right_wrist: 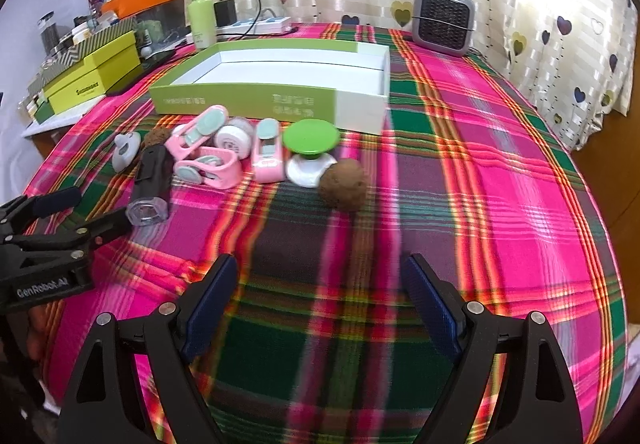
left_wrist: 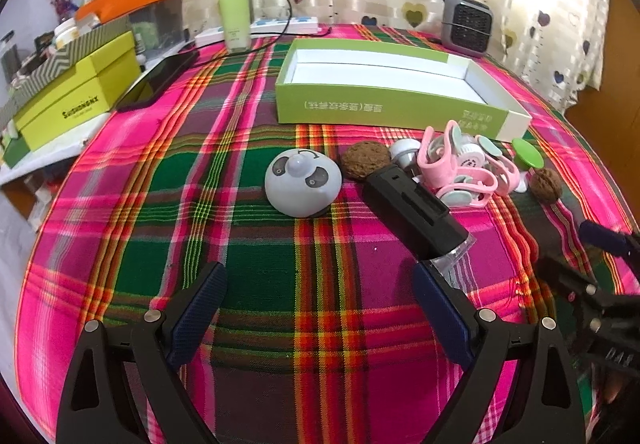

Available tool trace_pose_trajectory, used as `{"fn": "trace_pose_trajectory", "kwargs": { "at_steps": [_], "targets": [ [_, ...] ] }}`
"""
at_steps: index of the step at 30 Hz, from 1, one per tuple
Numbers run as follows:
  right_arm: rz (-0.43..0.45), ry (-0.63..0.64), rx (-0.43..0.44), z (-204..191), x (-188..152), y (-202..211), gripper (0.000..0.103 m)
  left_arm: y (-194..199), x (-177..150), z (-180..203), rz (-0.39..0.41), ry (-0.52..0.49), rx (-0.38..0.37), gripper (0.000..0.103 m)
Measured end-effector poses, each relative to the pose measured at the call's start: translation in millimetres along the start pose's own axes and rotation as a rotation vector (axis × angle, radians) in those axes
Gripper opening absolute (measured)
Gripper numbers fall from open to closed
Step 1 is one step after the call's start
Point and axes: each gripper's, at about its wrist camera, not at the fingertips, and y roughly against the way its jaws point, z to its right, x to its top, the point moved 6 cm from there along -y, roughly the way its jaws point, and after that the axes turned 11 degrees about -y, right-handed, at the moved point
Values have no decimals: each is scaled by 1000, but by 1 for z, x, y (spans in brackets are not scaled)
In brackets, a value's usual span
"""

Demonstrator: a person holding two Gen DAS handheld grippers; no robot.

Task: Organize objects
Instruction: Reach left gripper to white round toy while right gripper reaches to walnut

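Note:
An open green-and-white box (left_wrist: 384,106) (right_wrist: 256,100) stands on the plaid tablecloth. In front of it lie a grey panda-face dome (left_wrist: 302,183) (right_wrist: 126,152), two brown walnuts (left_wrist: 365,159) (left_wrist: 545,183) (right_wrist: 343,184), a black device with a clear end (left_wrist: 416,216) (right_wrist: 151,184), pink clips (left_wrist: 460,168) (right_wrist: 208,156), a small white jar (right_wrist: 234,138) and a green-topped white knob (left_wrist: 527,155) (right_wrist: 310,148). My left gripper (left_wrist: 320,288) is open and empty, near the black device's clear end. My right gripper (right_wrist: 320,284) is open and empty, short of the walnut.
A grey mini heater (left_wrist: 466,24) (right_wrist: 443,20), a green bottle (left_wrist: 234,14) (right_wrist: 202,18), a power strip (left_wrist: 260,29) and a black phone (left_wrist: 158,82) lie at the back. Stacked yellow-green boxes (left_wrist: 76,100) (right_wrist: 92,82) stand at the left beyond the table edge.

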Motion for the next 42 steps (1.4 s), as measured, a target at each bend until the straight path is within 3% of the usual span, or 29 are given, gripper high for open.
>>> {"fn": "trace_pose_trajectory", "kwargs": {
  "at_steps": [7,13,24,33,42],
  "targets": [
    [3,-90,14,30,10,1,85,0,1,-7,11,-7,-37,92],
    [-8,-46,3,28,17,-6,78,-1,6,-19,29,10,-71,87],
    [-30,-28,16,28,26,-12,67,-4,31,-39,81,26,-71,86],
    [-37,-19,24,26,36,-18,58,-22,37,-44,37,43,-74,85],
    [-53,31,51,15,42,-27,57,-31,39,-44,11,52,-86,81]
  ]
}}
